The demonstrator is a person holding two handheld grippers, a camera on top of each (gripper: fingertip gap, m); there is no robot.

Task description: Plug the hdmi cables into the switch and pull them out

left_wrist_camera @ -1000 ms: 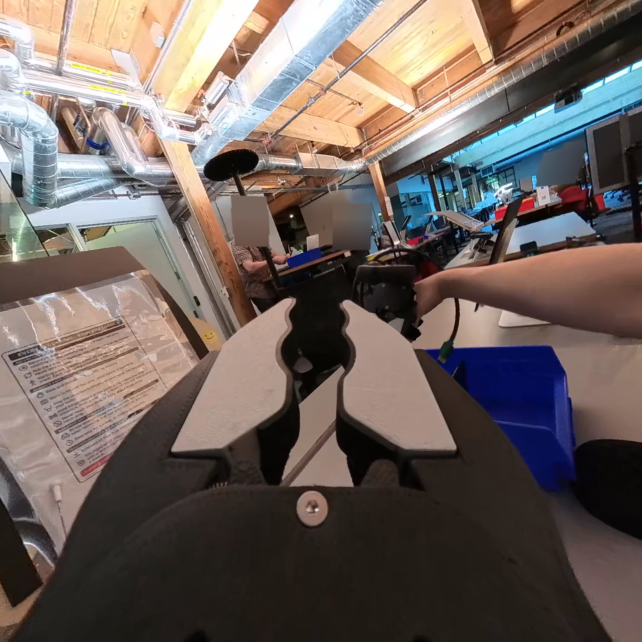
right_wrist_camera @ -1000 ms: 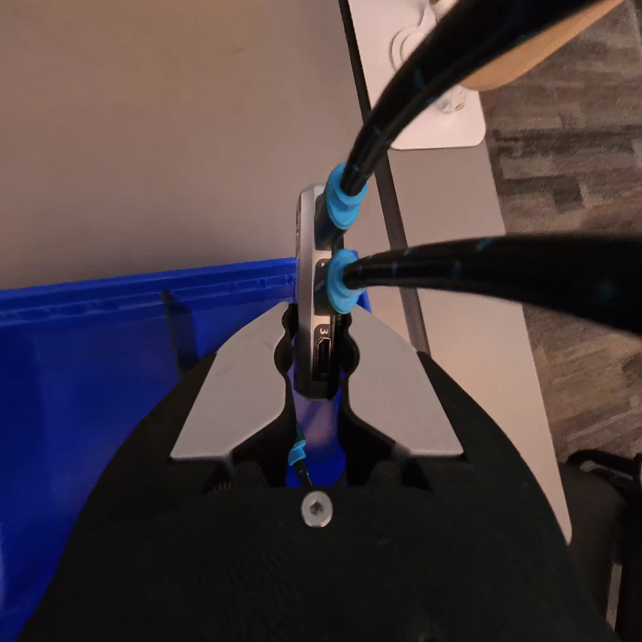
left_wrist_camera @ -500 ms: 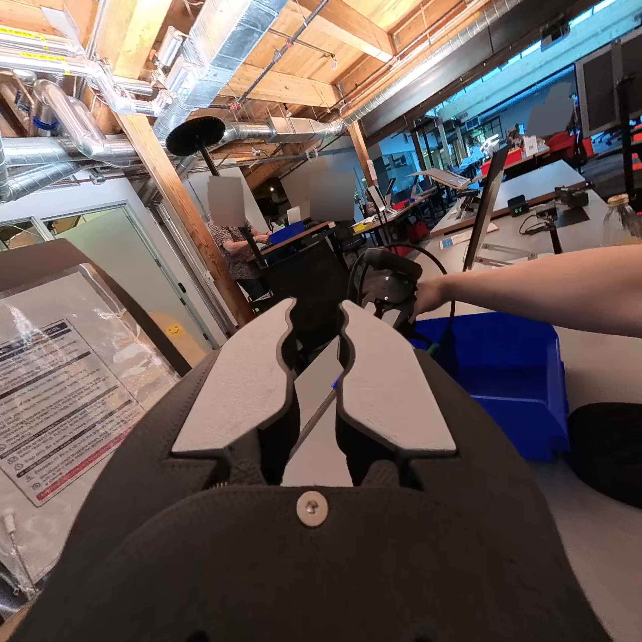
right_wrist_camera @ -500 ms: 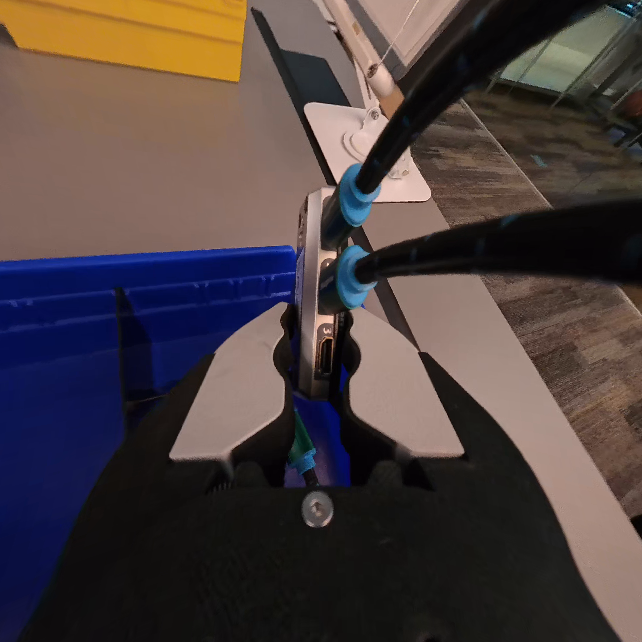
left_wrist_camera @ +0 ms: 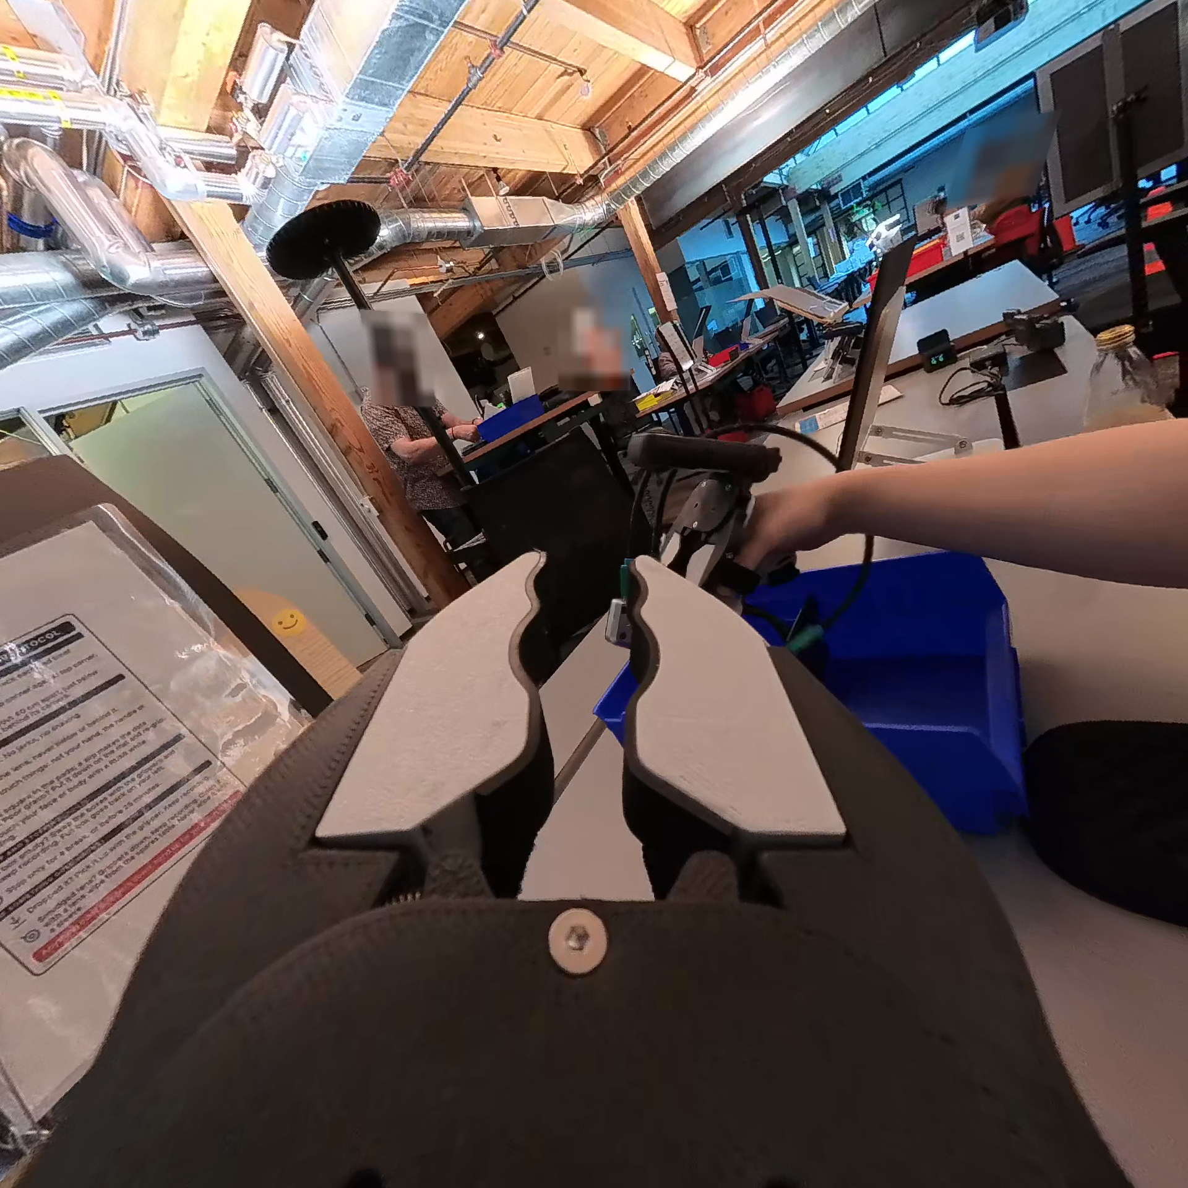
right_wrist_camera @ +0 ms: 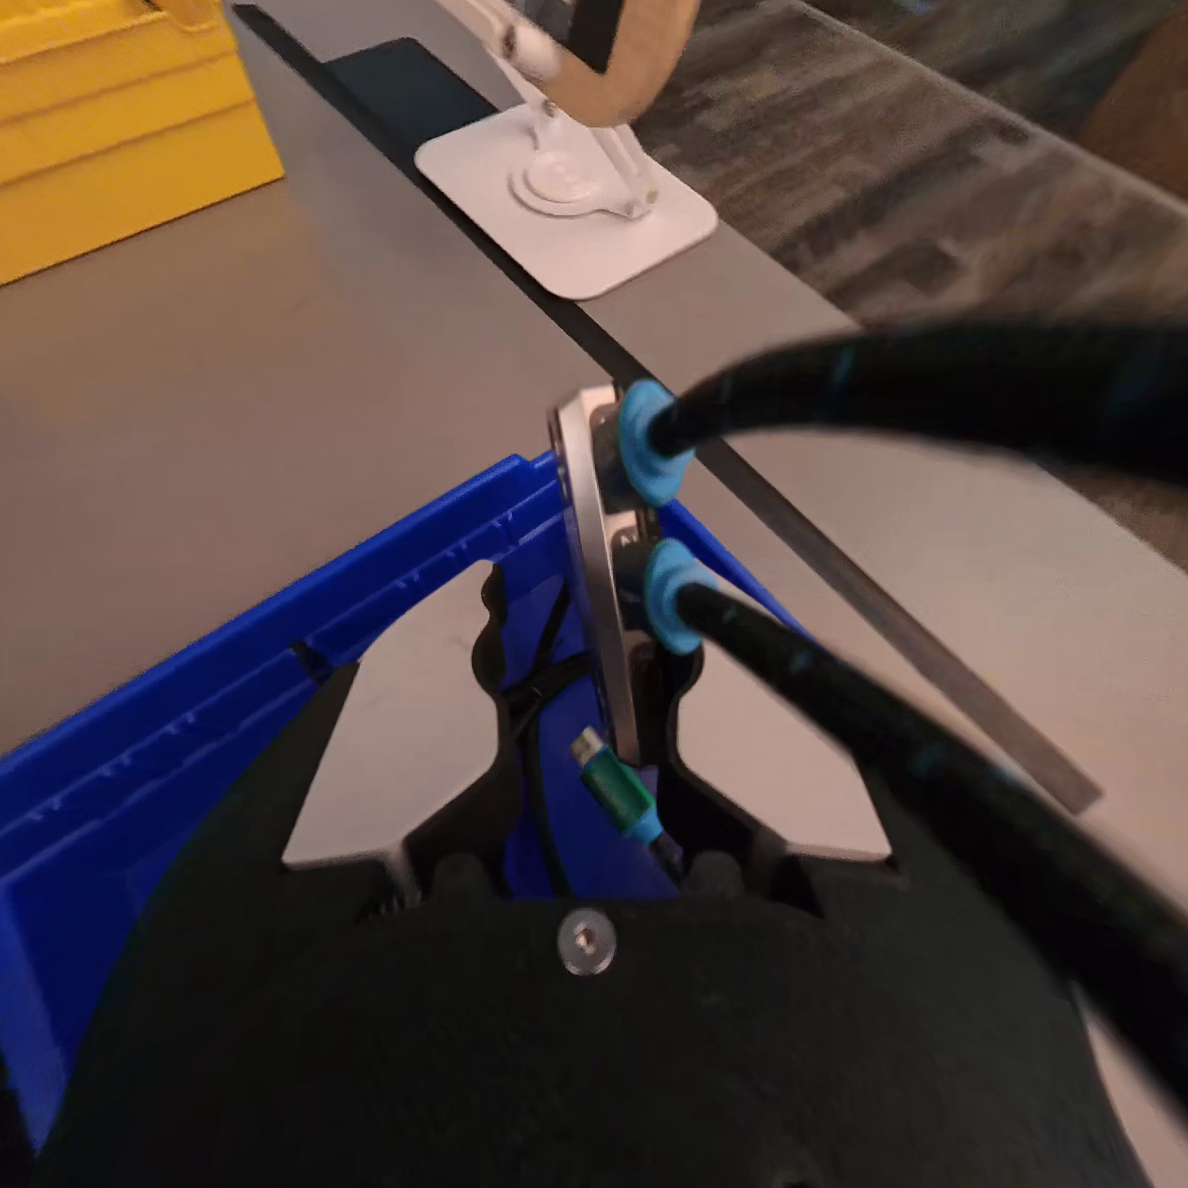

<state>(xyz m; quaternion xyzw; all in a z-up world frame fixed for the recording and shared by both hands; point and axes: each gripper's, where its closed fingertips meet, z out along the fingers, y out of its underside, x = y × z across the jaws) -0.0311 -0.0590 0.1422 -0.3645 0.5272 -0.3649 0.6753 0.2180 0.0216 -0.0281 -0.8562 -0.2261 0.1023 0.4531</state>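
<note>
We see the right gripper (right_wrist_camera: 582,649) over the blue bin (right_wrist_camera: 270,649), its jaws spread apart; the silver switch (right_wrist_camera: 594,578) stands on edge between them, against the right finger (right_wrist_camera: 681,720), and we cannot tell whether it is pinched. Two black cables run off to the right, their light-blue plugs seated in the switch's right face: the upper plug (right_wrist_camera: 643,443) near its far end, the lower plug (right_wrist_camera: 672,601) just below. A green connector (right_wrist_camera: 611,781) hangs beneath the switch inside the bin. The bin sits near the far edge of the grey table (right_wrist_camera: 257,398), where a white stand base (right_wrist_camera: 566,212) rests; a yellow bin (right_wrist_camera: 109,135) lies toward the far left corner.

Our left gripper (left_wrist_camera: 585,617) hangs above the table with jaws apart, empty. Beyond it a hand (left_wrist_camera: 781,524) holds the right gripper over the bin.
</note>
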